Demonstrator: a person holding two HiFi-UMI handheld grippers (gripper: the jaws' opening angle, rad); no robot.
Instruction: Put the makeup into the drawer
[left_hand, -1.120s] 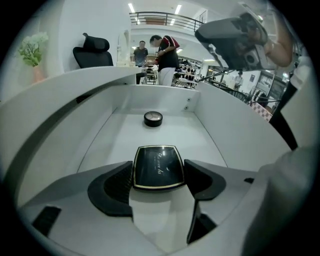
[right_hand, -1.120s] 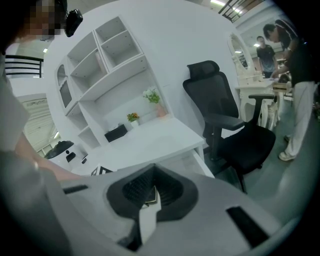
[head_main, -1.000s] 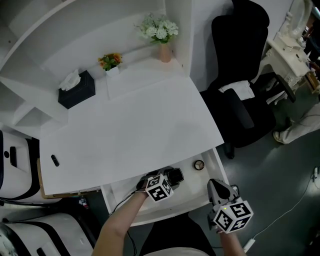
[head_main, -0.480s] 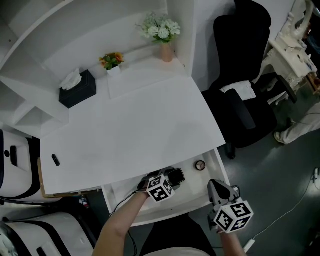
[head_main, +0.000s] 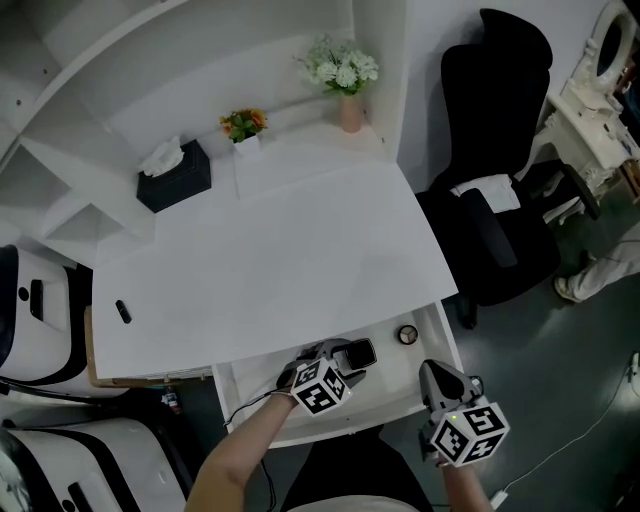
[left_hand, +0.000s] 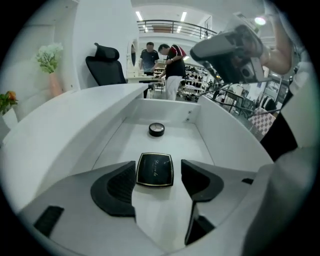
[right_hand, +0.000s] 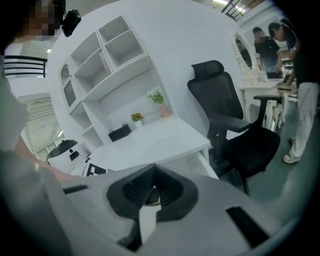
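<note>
The white drawer (head_main: 250, 385) stands pulled out under the desk. A square black makeup compact (head_main: 357, 353) (left_hand: 155, 169) lies flat on its floor, and a small round black jar (head_main: 406, 334) (left_hand: 156, 129) sits farther along toward the drawer's right end. My left gripper (head_main: 335, 360) (left_hand: 157, 182) hovers just over the compact, open. Its jaws have just been closing a little, and the compact lies between the pads without touching them. My right gripper (head_main: 437, 380) (right_hand: 151, 192) is shut and empty, held outside the drawer's front right corner.
On the white desk (head_main: 270, 250) are a black tissue box (head_main: 175, 176), a small flower pot (head_main: 245, 128), a pink vase of white flowers (head_main: 345, 80) and a small black object (head_main: 123, 311) near the left edge. A black office chair (head_main: 500, 190) stands to the right.
My left gripper has lifted slightly off the compact, which stays on the drawer floor. The right gripper has kept still.
</note>
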